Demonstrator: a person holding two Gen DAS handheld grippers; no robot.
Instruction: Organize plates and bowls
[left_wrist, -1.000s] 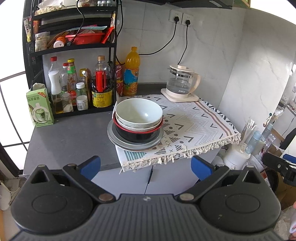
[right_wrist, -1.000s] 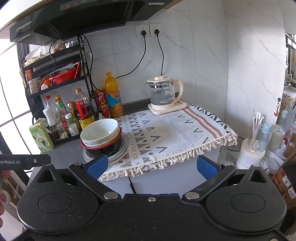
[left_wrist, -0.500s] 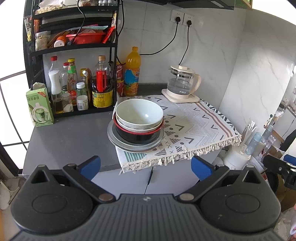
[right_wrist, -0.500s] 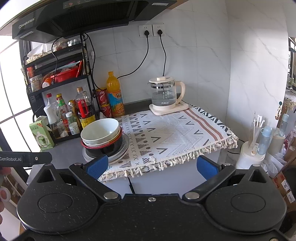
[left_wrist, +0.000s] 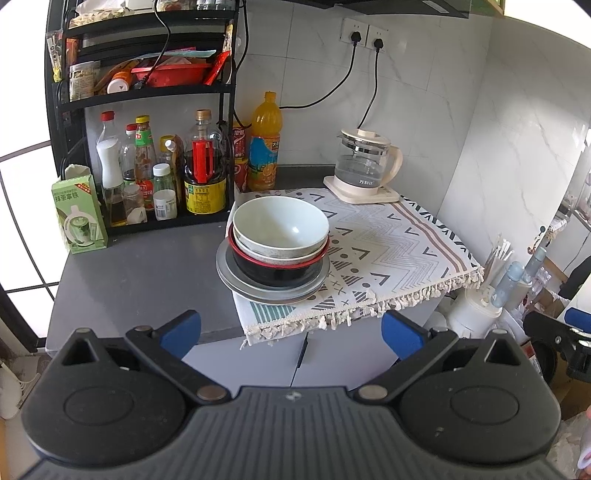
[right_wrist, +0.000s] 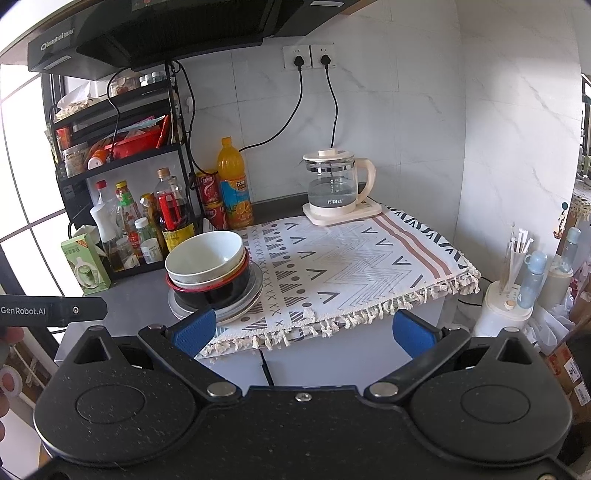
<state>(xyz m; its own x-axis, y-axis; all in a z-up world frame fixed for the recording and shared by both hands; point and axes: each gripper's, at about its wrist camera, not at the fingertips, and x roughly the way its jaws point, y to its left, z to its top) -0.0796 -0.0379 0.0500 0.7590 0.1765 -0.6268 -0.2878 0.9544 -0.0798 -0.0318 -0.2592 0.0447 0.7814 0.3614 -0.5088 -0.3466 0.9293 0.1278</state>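
Note:
One stack of dishes stands at the left edge of the patterned cloth (left_wrist: 388, 243): a white bowl (left_wrist: 280, 225) on top, a speckled bowl under it, a black bowl with a red rim (left_wrist: 275, 271), and a grey plate (left_wrist: 258, 291) at the bottom. The right wrist view has the same white bowl (right_wrist: 203, 256) and grey plate (right_wrist: 255, 291). My left gripper (left_wrist: 291, 334) is open and empty, held back from the counter in front of the stack. My right gripper (right_wrist: 303, 332) is open and empty too, to the right of the stack.
A black rack (left_wrist: 147, 92) with sauce bottles stands behind the stack, with an orange drink bottle (left_wrist: 264, 144) and a glass kettle (left_wrist: 364, 162) along the wall. A green carton (left_wrist: 79, 214) sits on the grey counter (left_wrist: 140, 273). A white holder with sticks (right_wrist: 506, 295) stands right of the cabinet.
Both grippers have drifted slightly toward the counter, so the stack looks a little larger. Nothing on the counter has moved.

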